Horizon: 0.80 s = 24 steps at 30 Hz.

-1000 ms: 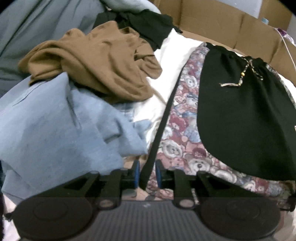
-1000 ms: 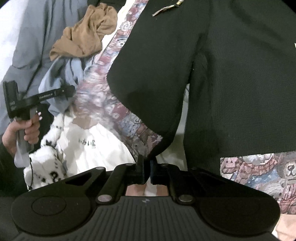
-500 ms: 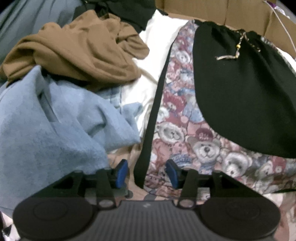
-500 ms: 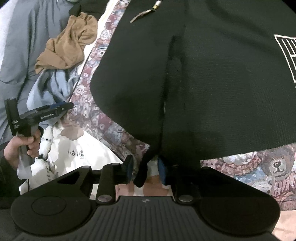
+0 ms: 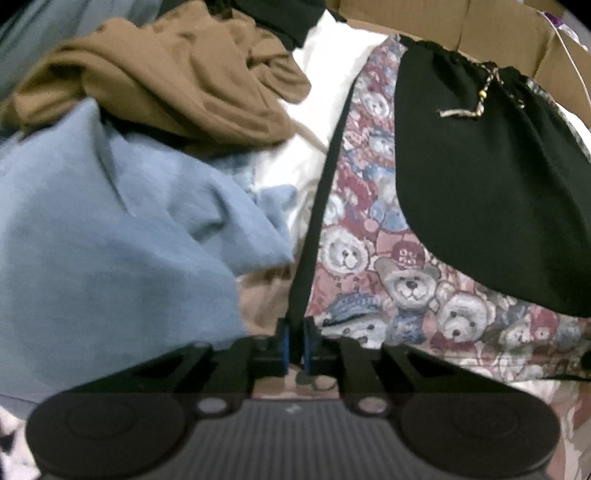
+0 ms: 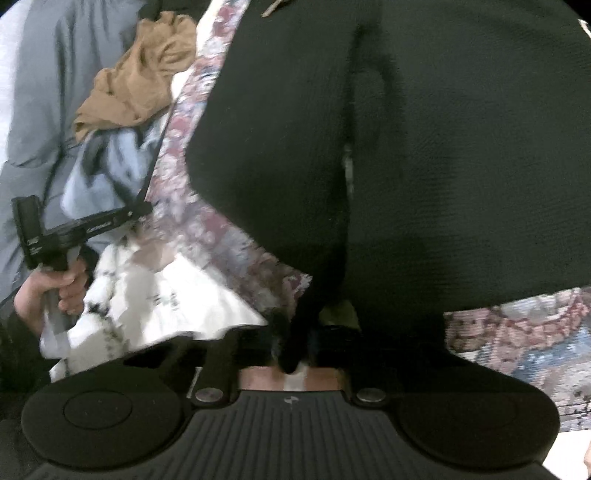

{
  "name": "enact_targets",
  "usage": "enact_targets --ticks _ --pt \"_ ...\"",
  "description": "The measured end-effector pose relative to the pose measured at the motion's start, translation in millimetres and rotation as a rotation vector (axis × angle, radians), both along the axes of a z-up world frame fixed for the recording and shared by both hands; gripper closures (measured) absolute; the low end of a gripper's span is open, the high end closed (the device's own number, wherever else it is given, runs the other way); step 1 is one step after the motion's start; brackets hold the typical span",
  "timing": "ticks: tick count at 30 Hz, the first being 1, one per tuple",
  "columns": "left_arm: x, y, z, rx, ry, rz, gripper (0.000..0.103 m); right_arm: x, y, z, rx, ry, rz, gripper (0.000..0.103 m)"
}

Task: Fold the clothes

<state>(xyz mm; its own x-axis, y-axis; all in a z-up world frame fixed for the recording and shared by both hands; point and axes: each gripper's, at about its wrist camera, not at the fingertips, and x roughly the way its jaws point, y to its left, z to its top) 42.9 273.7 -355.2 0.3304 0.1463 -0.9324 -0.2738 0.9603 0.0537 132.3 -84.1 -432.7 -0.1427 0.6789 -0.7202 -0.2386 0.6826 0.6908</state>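
Left to right across the work area. At 10 o'clock in the left wrist view a brown garment (image 5: 177,81) lies crumpled; a blue garment (image 5: 110,236) is heaped below it, at 9 o'clock. Both crowd the edge of the teddy-bear cloth (image 5: 388,266), which is spread under the black shorts (image 5: 480,192).

The left gripper (image 5: 294,345) has its jaws pressed together on the black trim strip (image 5: 314,221) bordering the bear cloth. The right gripper (image 6: 295,343) has its jaws pinching the lower hem of the black shorts, at 6 o'clock in its own view. The shorts lie mostly flat on the bear cloth, drawstring (image 5: 476,99) toward 1 o'clock.

Risks, as judged:
- The left grip appears to be on the underlying cloth, not the shorts; any lift there could drag the whole base layer and skew the shorts.
- The right pinch takes only a narrow bite of hem; the knit could slip out under tension.
- The nearby heap could be caught or pulled into a fold.
- Motion blur in the right view suggests speed, which would worsen slippage.

Surface: soft, layered with white bedding (image 5: 325,66), uneven. Room: cardboard panels (image 5: 461,22) stand at 12 to 2 o'clock; a grey cover (image 6: 44,92) lies far left. The person's hand (image 6: 59,291) grips the left handle.
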Motion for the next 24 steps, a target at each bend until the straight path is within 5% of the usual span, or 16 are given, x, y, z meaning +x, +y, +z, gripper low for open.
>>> enact_targets --ticks 5,17,24 --pt "-2 -1 19 0.043 0.002 -0.007 0.097 -4 2 11 0.033 -0.008 0.028 0.101" --pt "8 -8 6 0.143 0.066 -0.009 0.097 -7 14 2 -0.035 0.010 0.062 0.096" --pt "9 -4 9 0.127 0.075 0.020 0.093 5 -5 27 -0.031 -0.045 0.030 0.096"
